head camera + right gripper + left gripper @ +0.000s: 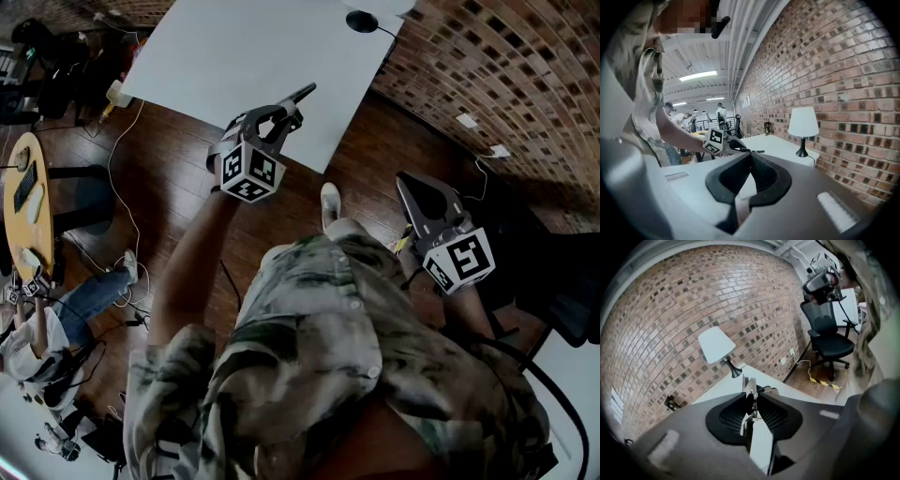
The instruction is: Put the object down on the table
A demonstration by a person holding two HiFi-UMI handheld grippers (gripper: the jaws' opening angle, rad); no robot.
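Observation:
My left gripper (286,111) is held over the near edge of the white table (253,56), shut on a thin metal object (305,93) that sticks out past its tips toward the tabletop. In the left gripper view the object (749,386) stands upright between the closed jaws of the left gripper (751,397), with the table (722,387) beyond. The right gripper view shows that gripper (733,145) and the slim object (753,151) above the table (783,145). My right gripper (412,186) hangs over the wooden floor to the right, off the table. Its jaws (750,155) are shut with nothing in them.
A white-shaded lamp (803,123) stands at the table's far corner by the brick wall; its base (362,21) shows from above. A black office chair (829,341) stands on the right. A seated person (56,319) and a round wooden table (23,187) are at the left. Cables trail across the floor.

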